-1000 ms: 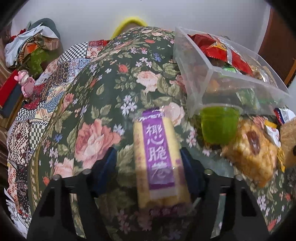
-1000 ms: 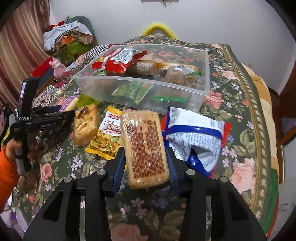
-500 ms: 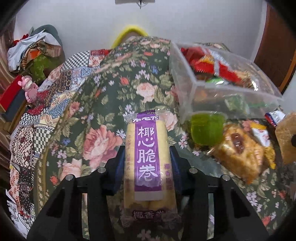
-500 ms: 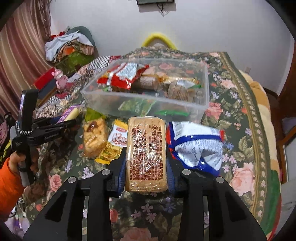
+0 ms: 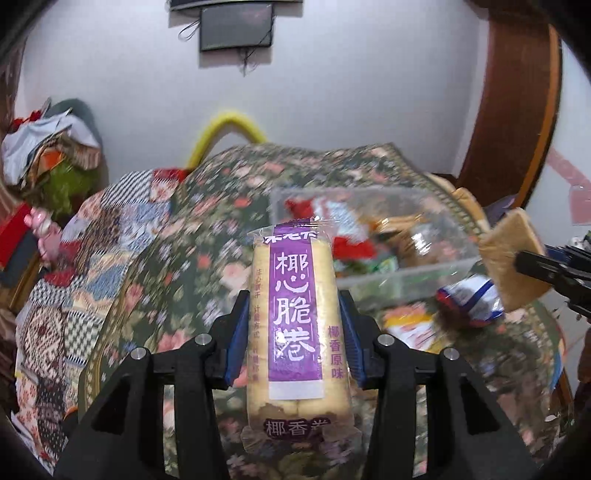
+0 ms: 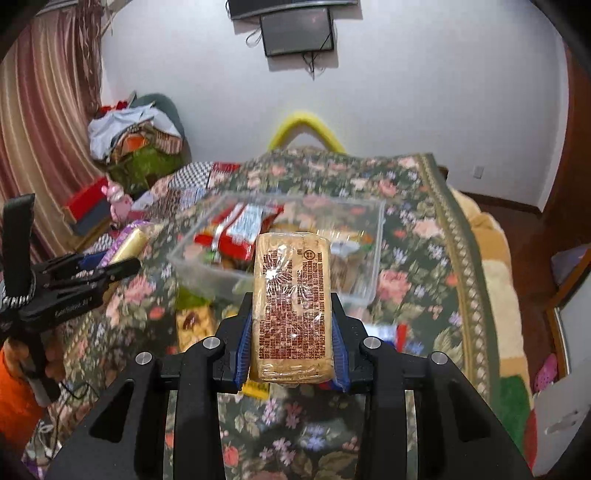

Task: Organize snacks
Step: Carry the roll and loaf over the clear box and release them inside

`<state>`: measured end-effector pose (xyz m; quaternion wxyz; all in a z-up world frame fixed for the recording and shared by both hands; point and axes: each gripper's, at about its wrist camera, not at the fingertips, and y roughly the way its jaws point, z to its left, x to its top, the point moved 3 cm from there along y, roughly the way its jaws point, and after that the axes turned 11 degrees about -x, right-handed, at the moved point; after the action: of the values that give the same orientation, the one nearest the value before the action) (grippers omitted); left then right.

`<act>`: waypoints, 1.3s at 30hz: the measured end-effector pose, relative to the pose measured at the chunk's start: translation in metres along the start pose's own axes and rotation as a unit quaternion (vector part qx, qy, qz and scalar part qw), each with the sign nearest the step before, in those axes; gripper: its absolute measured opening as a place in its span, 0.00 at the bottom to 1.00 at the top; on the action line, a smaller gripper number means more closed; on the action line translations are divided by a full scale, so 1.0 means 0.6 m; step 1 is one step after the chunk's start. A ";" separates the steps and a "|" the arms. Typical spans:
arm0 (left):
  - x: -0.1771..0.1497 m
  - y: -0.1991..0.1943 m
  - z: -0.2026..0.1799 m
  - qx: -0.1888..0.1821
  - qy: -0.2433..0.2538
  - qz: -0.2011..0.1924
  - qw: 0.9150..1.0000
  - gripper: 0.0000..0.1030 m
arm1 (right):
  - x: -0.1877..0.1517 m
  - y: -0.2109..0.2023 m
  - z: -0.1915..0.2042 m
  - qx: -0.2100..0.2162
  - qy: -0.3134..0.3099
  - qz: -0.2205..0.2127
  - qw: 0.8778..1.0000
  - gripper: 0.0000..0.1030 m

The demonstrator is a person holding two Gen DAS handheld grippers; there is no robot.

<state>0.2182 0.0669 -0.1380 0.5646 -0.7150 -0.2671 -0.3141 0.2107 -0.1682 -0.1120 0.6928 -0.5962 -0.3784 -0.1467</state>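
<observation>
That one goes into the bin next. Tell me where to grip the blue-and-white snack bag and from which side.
Pinch the blue-and-white snack bag across its puffed middle, coming down from above. It lies flat on the floral tablecloth, close to the front wall of the clear plastic bin, so a low approach from that side looks blocked. The blurred view hides its exact edges.

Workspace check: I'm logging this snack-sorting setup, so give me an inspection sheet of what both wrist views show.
Surface: floral green cloth.
Job's things: clear plastic bin with snacks inside; purple-labelled roll packet; tan biscuit packet.
Clutter: loose snack packs beside the bin.
Grippers: left hand-held gripper clamps the roll packet; right hand-held gripper clamps the biscuit packet.
Cables: wires below wall screen.
Surroundings: striped curtain, clothes pile.
</observation>
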 end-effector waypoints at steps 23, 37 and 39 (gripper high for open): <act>0.127 0.160 -0.089 -0.063 0.015 0.004 0.998 0.44 | 0.074 0.119 -0.010 -0.018 0.007 0.016 1.000 0.32; 0.111 0.251 -0.058 -0.064 -0.003 0.053 0.997 0.44 | 0.064 0.198 0.001 0.000 0.004 0.074 0.997 0.32; 0.107 0.251 -0.055 -0.067 -0.004 0.055 0.996 0.44 | 0.067 0.195 0.004 0.001 0.001 0.074 0.997 0.32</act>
<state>0.3665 0.0036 -0.1805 0.5311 -0.7658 -0.2080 -0.2970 0.3133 -0.1270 -0.1677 0.7027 -0.6217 -0.3327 -0.0949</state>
